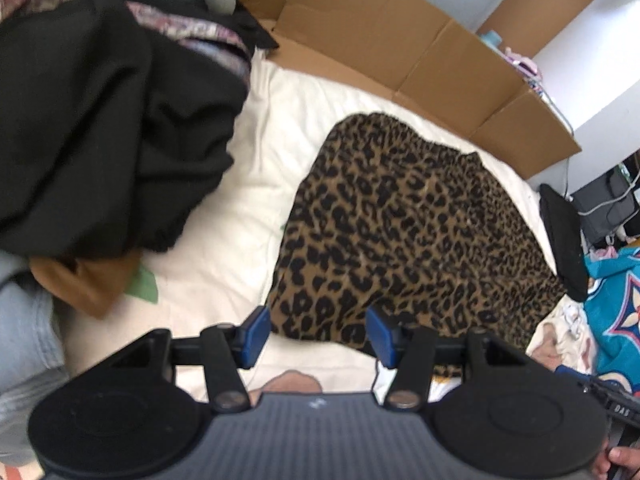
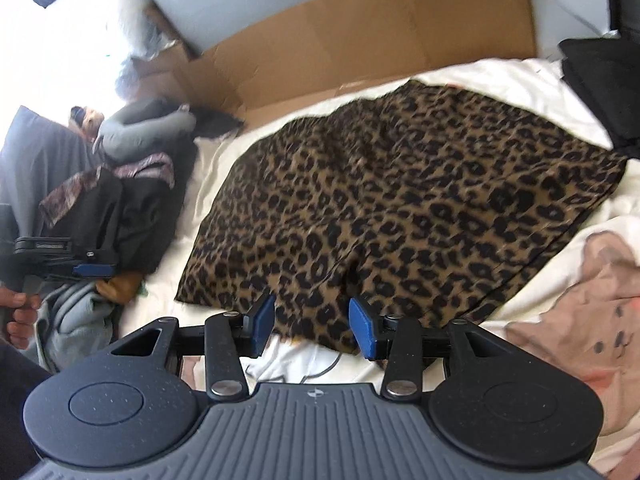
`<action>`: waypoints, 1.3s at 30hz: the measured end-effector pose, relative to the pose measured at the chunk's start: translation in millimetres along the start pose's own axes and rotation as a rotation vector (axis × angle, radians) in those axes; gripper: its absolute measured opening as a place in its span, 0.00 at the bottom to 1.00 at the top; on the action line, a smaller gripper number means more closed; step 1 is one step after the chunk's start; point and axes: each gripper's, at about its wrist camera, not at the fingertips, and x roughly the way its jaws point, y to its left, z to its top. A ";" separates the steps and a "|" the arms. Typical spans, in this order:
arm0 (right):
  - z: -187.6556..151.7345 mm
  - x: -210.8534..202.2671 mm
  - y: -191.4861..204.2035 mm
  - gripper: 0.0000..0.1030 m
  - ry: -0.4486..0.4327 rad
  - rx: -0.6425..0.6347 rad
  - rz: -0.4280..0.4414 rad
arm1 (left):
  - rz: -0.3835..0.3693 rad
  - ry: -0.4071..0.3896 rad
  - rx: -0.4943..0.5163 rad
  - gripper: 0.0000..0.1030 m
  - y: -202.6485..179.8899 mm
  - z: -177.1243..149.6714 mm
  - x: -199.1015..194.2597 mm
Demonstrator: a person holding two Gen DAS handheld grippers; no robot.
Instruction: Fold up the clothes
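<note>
A leopard-print garment point(image 1: 404, 232) lies folded flat on the white bed sheet point(image 1: 224, 216); it also shows in the right wrist view point(image 2: 400, 208). My left gripper point(image 1: 318, 336) is open and empty, hovering over the garment's near edge. My right gripper point(image 2: 312, 326) is open and empty, also just above the garment's near edge. The left gripper also shows at the left edge of the right wrist view point(image 2: 80, 266), held by a hand, with its blue pads close together there.
A pile of black and patterned clothes point(image 1: 100, 128) lies left of the garment, with a brown item point(image 1: 88, 284) and grey cloth beneath. Flattened cardboard point(image 1: 400, 48) lines the far side. A teal garment point(image 1: 616, 304) and a black item point(image 1: 564, 240) lie right. A pink printed cloth point(image 2: 580, 320) lies near right.
</note>
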 end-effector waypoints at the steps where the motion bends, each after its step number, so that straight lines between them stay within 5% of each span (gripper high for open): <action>1: -2.7 4.9 1.2 0.47 0.012 -0.005 0.004 | 0.002 0.004 -0.001 0.55 1.9 -3.2 5.6; 14: -33.1 58.8 -5.9 0.47 0.158 -0.010 -0.069 | 0.086 0.054 0.038 0.55 26.9 -22.7 69.5; 39: -32.9 77.0 -17.4 0.47 0.183 0.033 -0.094 | 0.109 0.001 0.142 0.38 14.4 -30.3 119.7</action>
